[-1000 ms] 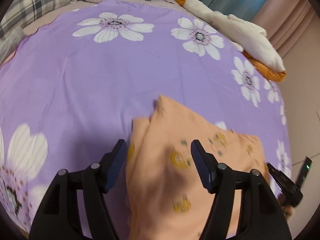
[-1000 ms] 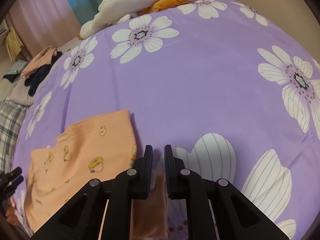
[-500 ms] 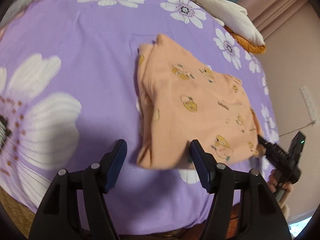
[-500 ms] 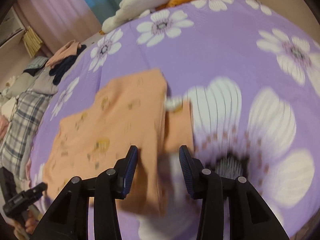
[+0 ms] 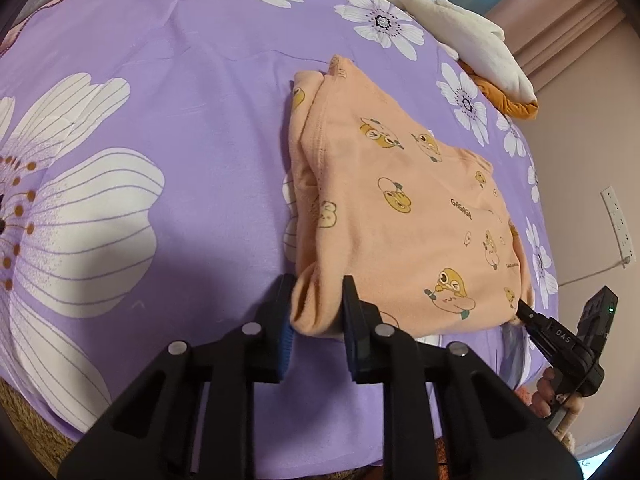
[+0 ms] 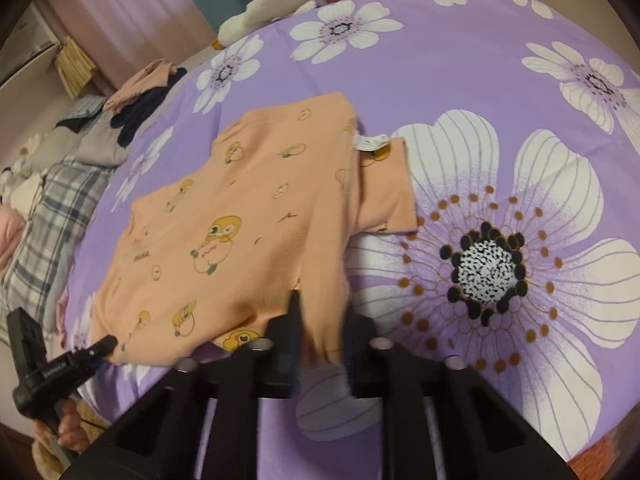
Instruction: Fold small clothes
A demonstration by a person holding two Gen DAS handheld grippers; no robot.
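Both sets of jaws have just closed in, so the left gripper (image 5: 316,308) and right gripper (image 6: 320,332) each pinch a near corner of the orange shirt (image 5: 400,208) lying on the purple flowered bed (image 5: 180,120).

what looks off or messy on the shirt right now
One sleeve sticks out past the folded shirt onto the bedspread, its white label showing. The rest lies flat, both near corners pinched by the left hand-held gripper and right hand-held gripper.

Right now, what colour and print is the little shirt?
Peach-orange shirt with small yellow cartoon animals, clearest in the left wrist view.
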